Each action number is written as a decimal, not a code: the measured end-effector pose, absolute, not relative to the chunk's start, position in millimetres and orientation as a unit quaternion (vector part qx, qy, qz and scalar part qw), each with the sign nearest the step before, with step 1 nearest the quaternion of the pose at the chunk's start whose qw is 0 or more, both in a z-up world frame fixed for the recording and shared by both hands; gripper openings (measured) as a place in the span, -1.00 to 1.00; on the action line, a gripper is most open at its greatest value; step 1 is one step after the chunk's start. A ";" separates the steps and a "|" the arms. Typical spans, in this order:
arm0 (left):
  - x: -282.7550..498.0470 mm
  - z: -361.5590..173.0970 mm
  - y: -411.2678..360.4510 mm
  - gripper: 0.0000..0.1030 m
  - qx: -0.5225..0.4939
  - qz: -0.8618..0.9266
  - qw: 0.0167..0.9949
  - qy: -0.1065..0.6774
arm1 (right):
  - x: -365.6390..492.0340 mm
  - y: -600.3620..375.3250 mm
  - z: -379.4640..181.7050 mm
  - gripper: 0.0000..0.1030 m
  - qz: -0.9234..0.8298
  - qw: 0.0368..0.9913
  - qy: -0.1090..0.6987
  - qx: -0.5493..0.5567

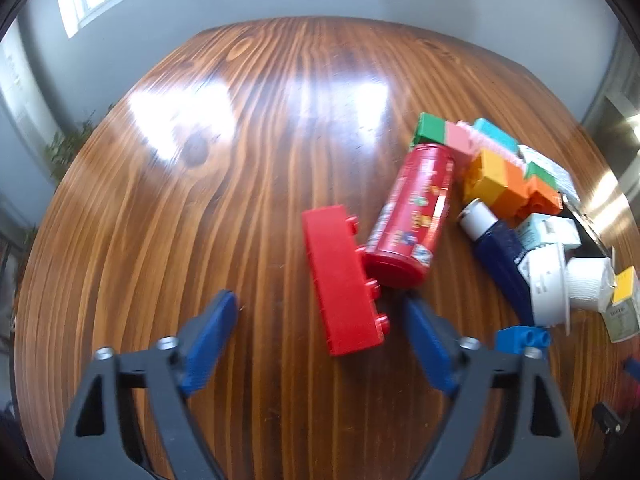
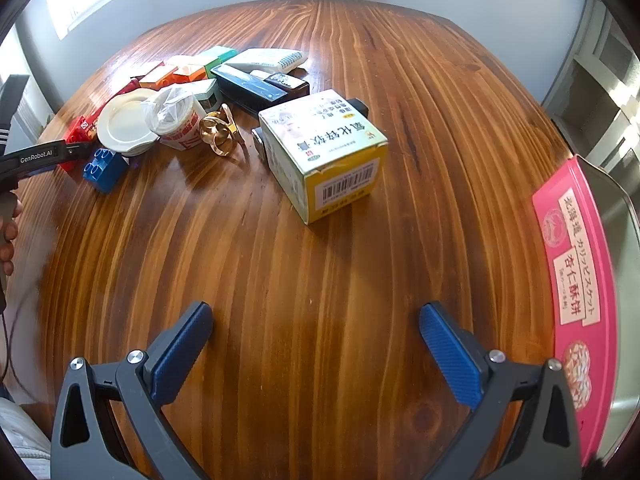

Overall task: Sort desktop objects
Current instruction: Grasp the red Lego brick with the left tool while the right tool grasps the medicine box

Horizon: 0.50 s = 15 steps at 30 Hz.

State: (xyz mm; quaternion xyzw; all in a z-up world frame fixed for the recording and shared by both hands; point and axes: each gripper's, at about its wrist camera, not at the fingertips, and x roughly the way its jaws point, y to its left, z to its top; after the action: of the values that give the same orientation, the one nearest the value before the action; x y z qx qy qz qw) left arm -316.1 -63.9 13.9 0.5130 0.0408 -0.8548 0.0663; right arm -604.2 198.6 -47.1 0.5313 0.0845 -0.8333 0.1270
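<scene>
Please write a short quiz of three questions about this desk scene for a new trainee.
1. True or false: the left gripper clamps the long red brick.
2. Which thing touches that brick's studded side? A) red can B) yellow-and-white box C) pink tin
3. Fill in: between the fingers of the right gripper lies only bare ____.

Key: 1 false, it is open; 2 A; 3 table.

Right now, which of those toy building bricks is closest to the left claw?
The long red brick, lying between the open left gripper fingers. The small blue brick sits outside them, the other coloured bricks farther back.
</scene>
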 end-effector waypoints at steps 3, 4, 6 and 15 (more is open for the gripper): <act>-338.0 18.5 -70.6 0.04 0.507 -0.859 0.059 0.039 | -619.0 195.6 -47.2 1.00 -0.828 0.132 0.089 0.538; -333.4 17.6 -62.8 -0.07 0.505 -0.860 0.059 0.038 | -620.0 197.2 -47.6 1.00 -0.827 0.133 0.090 0.539; -342.4 12.4 -52.2 -0.39 0.504 -0.861 0.059 0.039 | -630.4 197.3 -48.4 1.00 -0.823 0.140 0.094 0.542; -348.0 10.3 -55.0 -0.50 0.507 -0.858 0.054 0.054 | -685.0 187.3 -38.3 0.90 -0.825 0.141 0.112 0.536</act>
State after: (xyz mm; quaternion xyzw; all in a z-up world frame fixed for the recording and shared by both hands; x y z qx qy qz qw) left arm -348.0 -55.0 10.3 0.5074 0.0542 -0.8583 0.0537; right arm -685.0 187.3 -38.3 0.5356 0.1120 -0.8250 0.1413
